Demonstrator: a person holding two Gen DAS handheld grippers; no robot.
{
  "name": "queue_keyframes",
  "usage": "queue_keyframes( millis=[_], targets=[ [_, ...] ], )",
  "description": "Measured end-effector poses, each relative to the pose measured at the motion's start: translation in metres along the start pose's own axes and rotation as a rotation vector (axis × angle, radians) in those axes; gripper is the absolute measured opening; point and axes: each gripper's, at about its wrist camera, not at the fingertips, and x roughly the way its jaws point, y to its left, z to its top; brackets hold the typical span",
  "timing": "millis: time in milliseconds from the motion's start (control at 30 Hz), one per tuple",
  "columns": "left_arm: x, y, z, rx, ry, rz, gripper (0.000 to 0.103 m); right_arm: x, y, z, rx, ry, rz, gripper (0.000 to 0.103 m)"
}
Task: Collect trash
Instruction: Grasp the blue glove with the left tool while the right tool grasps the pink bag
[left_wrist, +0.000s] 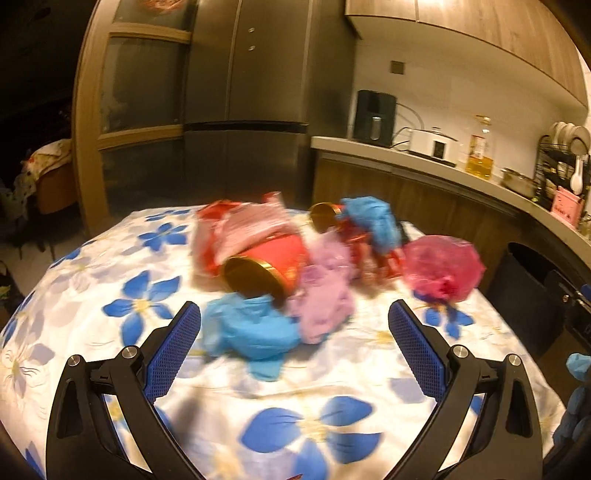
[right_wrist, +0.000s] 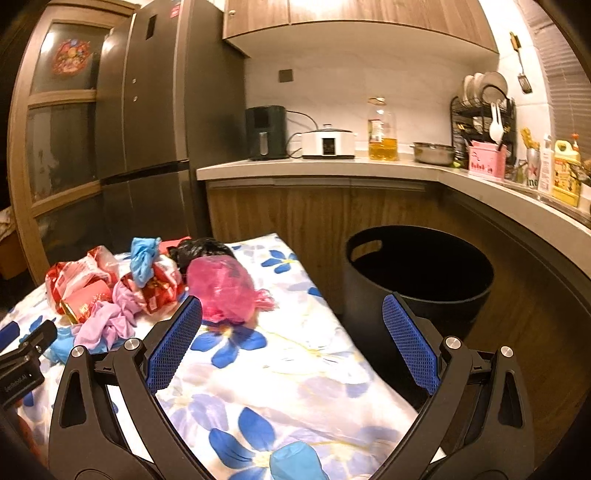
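- Trash pile (left_wrist: 295, 258) lay on the flowered bench (left_wrist: 110, 258); left gripper (left_wrist: 293, 321) hovered wide open just before it, holding nothing.
- Right gripper (right_wrist: 291, 314) hung equally spread and empty, between pink bag (right_wrist: 221, 291) and black bin (right_wrist: 417, 273).

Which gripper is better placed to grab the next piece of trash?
Left. The open left gripper already frames the crumpled blue plastic glove on the floral tablecloth; the open right gripper faces the black bin.

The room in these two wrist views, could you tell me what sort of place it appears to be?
Most likely a home kitchen: a tall refrigerator, a countertop carrying a cooker, a bottle of oil and a dish rack. Trash lies on a floral-clothed table beside a black bin.
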Motion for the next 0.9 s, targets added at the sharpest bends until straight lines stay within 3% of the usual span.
queue_keyframes(
  millis=[267,633,800,900],
  targets=[
    [0.015,0.026,0.000,0.003,0.031,0.038,0.097,0.019,0.019,0.000,-0.015,-0.002,0.014,0.097],
    [0.042,0.040,-0.004,-0.021,0.116,0.032,0.091,0.047,0.034,0.005,-0.015,-0.022,0.019,0.096],
    [0.053,0.043,-0.008,-0.032,0.164,0.026,0.073,0.062,0.042,0.004,-0.009,-0.016,0.026,0.090],
    [0.058,0.042,-0.010,-0.029,0.188,0.017,0.049,0.071,0.048,0.001,-0.012,-0.002,0.024,0.083]
  ],
)
